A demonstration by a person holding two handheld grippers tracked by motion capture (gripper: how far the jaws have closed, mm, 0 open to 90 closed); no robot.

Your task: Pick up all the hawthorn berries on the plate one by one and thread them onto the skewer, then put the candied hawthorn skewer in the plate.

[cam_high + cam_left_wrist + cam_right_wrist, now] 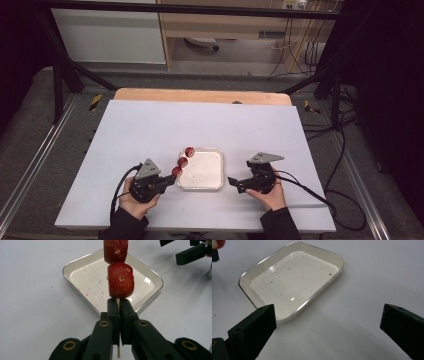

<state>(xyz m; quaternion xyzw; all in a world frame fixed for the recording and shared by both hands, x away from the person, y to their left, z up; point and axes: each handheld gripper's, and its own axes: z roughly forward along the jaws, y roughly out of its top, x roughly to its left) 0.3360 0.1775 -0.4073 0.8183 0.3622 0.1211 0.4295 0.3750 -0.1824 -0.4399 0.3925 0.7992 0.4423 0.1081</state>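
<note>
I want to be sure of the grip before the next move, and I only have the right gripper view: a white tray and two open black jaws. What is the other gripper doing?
Observer: The left gripper is shut on a thin wooden skewer, jaws pressed together around the stick.
Operator: Is anything on that stick?
Observer: Three red strawberry pieces are threaded along it, as the high view shows.
Operator: Where does it sit relative to the tray?
Observer: It slants over the left rim of the tray, its tip piece near the far left corner.
Operator: And my gripper?
Observer: The right gripper is open and holds nothing, just right of the tray.
</note>
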